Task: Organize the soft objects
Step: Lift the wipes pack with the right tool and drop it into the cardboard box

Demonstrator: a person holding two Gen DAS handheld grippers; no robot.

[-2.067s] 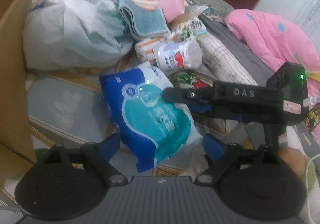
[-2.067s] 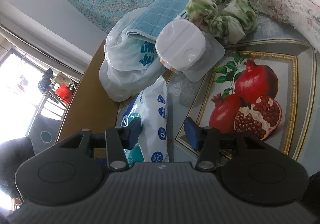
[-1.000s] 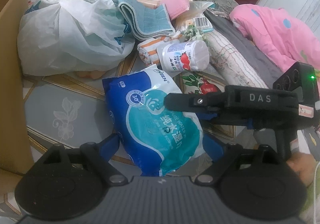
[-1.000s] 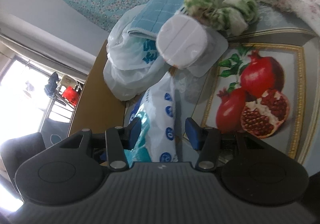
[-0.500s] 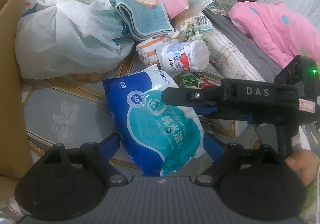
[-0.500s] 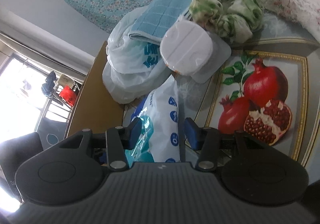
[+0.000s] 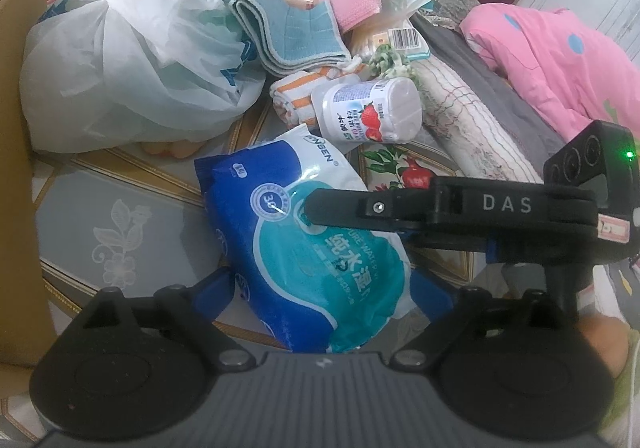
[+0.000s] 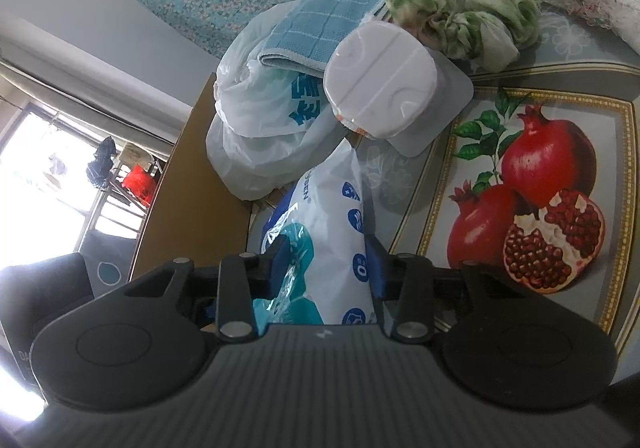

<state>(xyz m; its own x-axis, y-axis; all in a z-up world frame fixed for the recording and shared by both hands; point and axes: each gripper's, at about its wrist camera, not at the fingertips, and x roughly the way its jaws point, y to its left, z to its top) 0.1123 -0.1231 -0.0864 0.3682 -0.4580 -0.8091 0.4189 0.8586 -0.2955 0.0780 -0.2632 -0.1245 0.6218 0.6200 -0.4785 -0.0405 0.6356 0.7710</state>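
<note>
The right gripper (image 8: 326, 262) has its blue pads pressed against both faces of the wet-wipe pack (image 8: 340, 232); its jaws have just been closing, and they now stand narrow with the pack pinched between them. In the left wrist view the same right gripper (image 7: 320, 207) reaches in from the right side, its black finger lying across the top of the wet-wipe pack (image 7: 308, 248).

The pack is a soft, plump pouch, dark blue at the upper end, teal over the middle, with white edges and printed lettering; its film is glossy and creased where it is gripped. It lies on the patterned floor covering (image 7: 120, 215), beside the pomegranate picture (image 8: 528, 199).

The left gripper (image 7: 320, 292) has its jaws wide apart, one blue pad on either side of the pack's near end; they seem not to press on it, though the pack hides the contact points.

Just beyond the pack lie a white canister with a strawberry label (image 7: 368, 111), a striped cloth (image 7: 296, 91), a green scrunchie (image 8: 464, 3), a folded blue towel (image 7: 284, 27) and a tied white plastic bag (image 7: 132, 55). A cardboard box (image 7: 18, 127) stands at the left, a pink blanket (image 7: 560, 59) at the right.
</note>
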